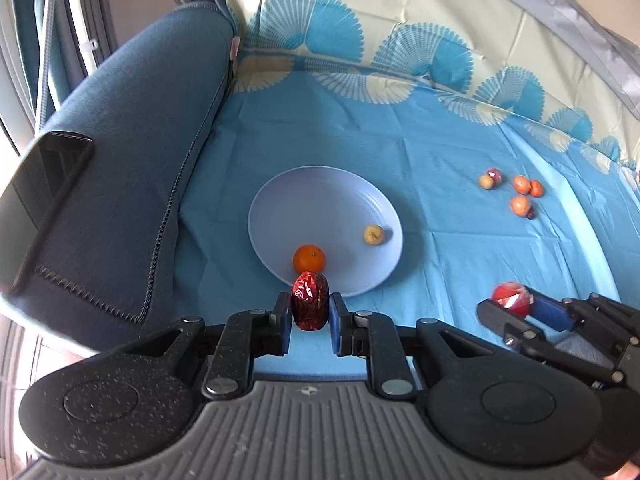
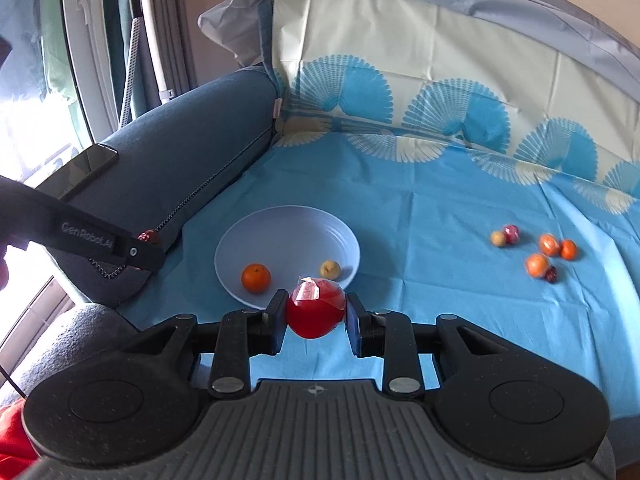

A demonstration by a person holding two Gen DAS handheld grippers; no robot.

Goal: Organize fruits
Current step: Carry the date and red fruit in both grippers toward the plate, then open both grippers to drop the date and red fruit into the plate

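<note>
A pale blue plate (image 1: pixel 320 192) lies on the blue cloth and holds an orange mandarin (image 1: pixel 309 258) and a small yellow fruit (image 1: pixel 373 235). My left gripper (image 1: pixel 310 307) is shut on a wrinkled red date (image 1: pixel 310 300), just in front of the plate's near rim. My right gripper (image 2: pixel 316 309) is shut on a red wrapped fruit (image 2: pixel 316 310), near the plate (image 2: pixel 280 228) at its near right rim. It also shows in the left wrist view (image 1: pixel 512 300), at the right.
Several small fruits (image 1: pixel 516 192) lie loose on the cloth to the right; they also show in the right wrist view (image 2: pixel 540 252). A blue sofa arm (image 1: pixel 132 160) with a black phone (image 1: pixel 44 184) on it rises at the left. A patterned backrest cover (image 1: pixel 400 40) stands behind.
</note>
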